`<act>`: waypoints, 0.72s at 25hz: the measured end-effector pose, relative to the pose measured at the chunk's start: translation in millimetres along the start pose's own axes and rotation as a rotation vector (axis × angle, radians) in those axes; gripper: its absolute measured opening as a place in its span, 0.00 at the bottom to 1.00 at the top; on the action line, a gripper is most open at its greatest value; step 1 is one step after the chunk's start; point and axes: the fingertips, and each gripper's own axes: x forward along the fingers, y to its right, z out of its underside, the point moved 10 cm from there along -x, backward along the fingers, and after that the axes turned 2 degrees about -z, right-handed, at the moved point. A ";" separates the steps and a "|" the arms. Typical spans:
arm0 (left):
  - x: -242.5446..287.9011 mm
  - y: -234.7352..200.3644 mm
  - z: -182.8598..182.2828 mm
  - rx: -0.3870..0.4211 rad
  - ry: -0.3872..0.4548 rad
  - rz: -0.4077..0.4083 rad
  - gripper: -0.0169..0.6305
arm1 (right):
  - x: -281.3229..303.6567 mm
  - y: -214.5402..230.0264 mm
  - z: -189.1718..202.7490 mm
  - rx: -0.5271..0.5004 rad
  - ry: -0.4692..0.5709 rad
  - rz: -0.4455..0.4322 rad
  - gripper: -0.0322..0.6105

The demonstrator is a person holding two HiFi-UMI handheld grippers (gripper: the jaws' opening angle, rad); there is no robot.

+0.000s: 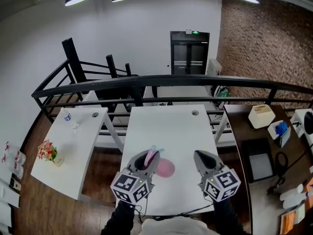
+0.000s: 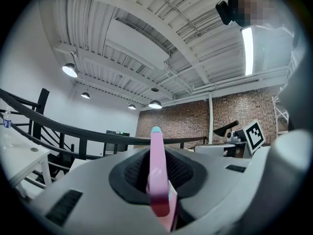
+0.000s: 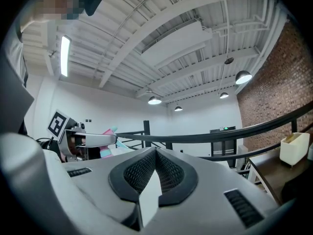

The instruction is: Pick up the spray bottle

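Holding the pink spray bottle point(image 1: 165, 168) by its top between the jaws of my left gripper point(image 1: 149, 155), over the white table point(image 1: 166, 124); my right gripper point(image 1: 202, 156) is closed, empty, just beside it.

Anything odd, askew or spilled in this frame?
Nothing stands out. The left gripper is clamped on the pink bottle, the right gripper is shut and empty, and nothing looks spilled on the white table.
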 end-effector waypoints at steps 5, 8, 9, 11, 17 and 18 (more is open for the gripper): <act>-1.6 0.8 1.7 -0.003 -0.006 -0.005 0.14 | 0.2 -0.1 2.0 0.003 -0.008 -0.003 0.02; -2.2 -0.3 1.5 -0.004 -0.013 -0.005 0.14 | 1.8 -0.8 1.1 0.005 -0.009 -0.002 0.02; -2.2 -0.7 1.4 -0.004 -0.015 -0.005 0.14 | 2.2 -1.1 0.8 0.005 -0.010 -0.001 0.02; -2.5 -0.9 1.7 -0.005 -0.018 -0.005 0.14 | 2.7 -1.6 0.7 0.005 -0.011 -0.001 0.02; -2.3 -0.5 3.2 -0.005 -0.023 0.000 0.14 | 3.7 -3.3 1.4 0.002 -0.014 0.002 0.02; -1.9 -0.2 3.5 -0.005 -0.025 0.002 0.14 | 3.8 -3.5 1.4 0.002 -0.014 0.002 0.02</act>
